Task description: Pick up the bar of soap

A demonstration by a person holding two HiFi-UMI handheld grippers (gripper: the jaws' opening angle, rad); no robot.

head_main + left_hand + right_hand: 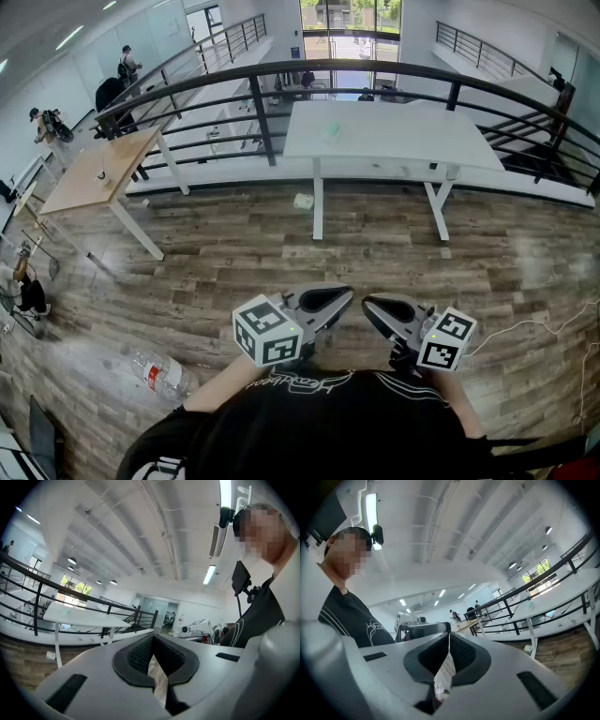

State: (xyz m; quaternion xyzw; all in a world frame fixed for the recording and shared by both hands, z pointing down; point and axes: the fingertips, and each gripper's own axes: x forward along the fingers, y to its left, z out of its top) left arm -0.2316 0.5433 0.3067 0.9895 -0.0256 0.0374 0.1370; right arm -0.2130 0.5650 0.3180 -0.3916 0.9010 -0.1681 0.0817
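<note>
A small pale green block, probably the bar of soap [330, 131], lies on the white table [403, 150] far ahead by the railing. It also shows tiny in the left gripper view [65, 613] and the right gripper view [529, 605]. Both grippers hang close to the person's chest, well short of the table. My left gripper [345, 294] is shut with nothing between its jaws, its tips [152, 638] pointing out over the floor. My right gripper [368, 304] is likewise shut and empty [448, 638].
A black railing [375, 70] runs behind the white table. A wooden table [98, 173] stands at the left. A plastic bottle [164, 375] lies on the wood floor near my left side. A small white object [303, 201] sits under the white table, and a cable [534, 328] trails at right.
</note>
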